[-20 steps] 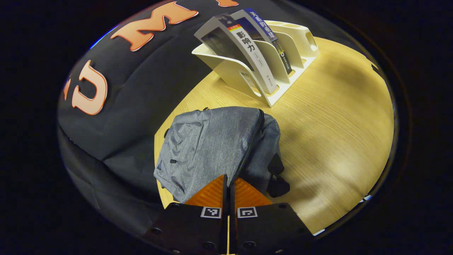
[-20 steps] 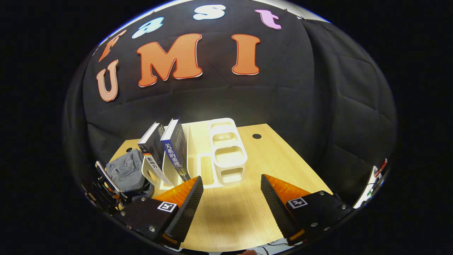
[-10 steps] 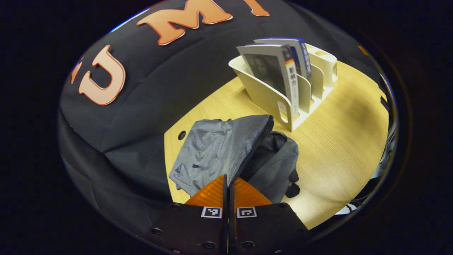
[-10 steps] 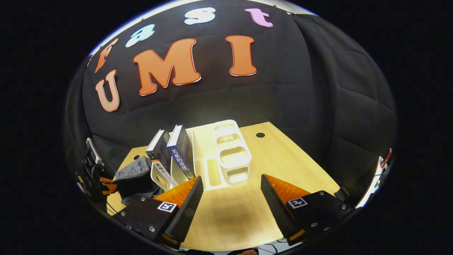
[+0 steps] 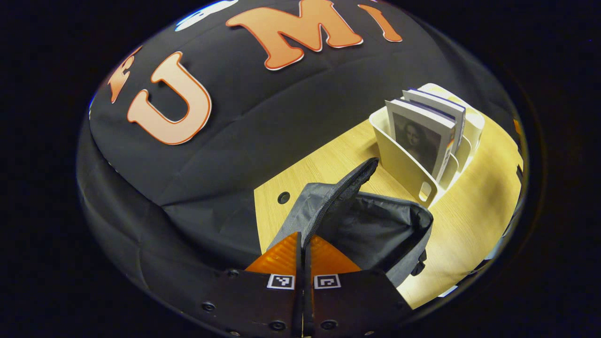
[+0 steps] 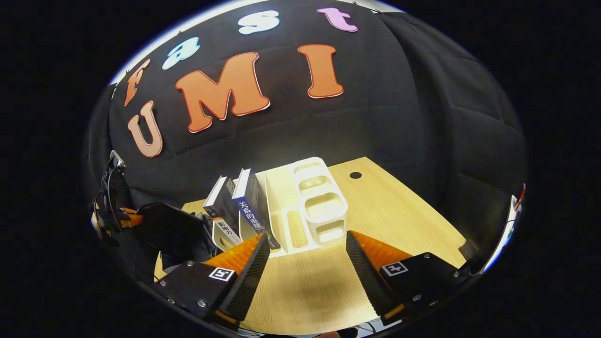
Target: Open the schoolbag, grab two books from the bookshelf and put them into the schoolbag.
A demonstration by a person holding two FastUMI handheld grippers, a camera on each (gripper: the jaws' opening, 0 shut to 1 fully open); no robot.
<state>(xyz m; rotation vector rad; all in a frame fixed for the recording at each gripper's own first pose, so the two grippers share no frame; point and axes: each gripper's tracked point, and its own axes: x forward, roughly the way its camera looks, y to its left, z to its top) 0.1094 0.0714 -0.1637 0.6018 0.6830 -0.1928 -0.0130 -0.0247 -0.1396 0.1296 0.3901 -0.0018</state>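
Observation:
The grey schoolbag (image 5: 375,230) lies on the wooden table (image 5: 469,225) with its dark inside showing. Its zippered flap (image 5: 328,202) stands lifted, and my left gripper (image 5: 303,244) is shut on the flap's edge. Behind the bag is a white bookshelf (image 5: 404,164) holding two upright books (image 5: 420,141), one behind the other. In the right gripper view, my right gripper (image 6: 307,244) hovers open above the table in front of the bookshelf (image 6: 319,206). A white-spined book (image 6: 223,213) and a blue-spined book (image 6: 249,206) lean in its left slots. The opened schoolbag (image 6: 173,230) and the left gripper (image 6: 112,211) are at the far left.
The bookshelf's right slots and small cups (image 6: 324,209) hold nothing. A round cable hole (image 5: 283,197) lies left of the bag, another cable hole (image 6: 355,175) at the table's back right. The black cloth wall stands close behind the table (image 6: 399,216).
My left gripper has lifted the flap up and back, and the bag has gone from nearly flat to gaping wide. The right gripper has stayed open and barely shifted.

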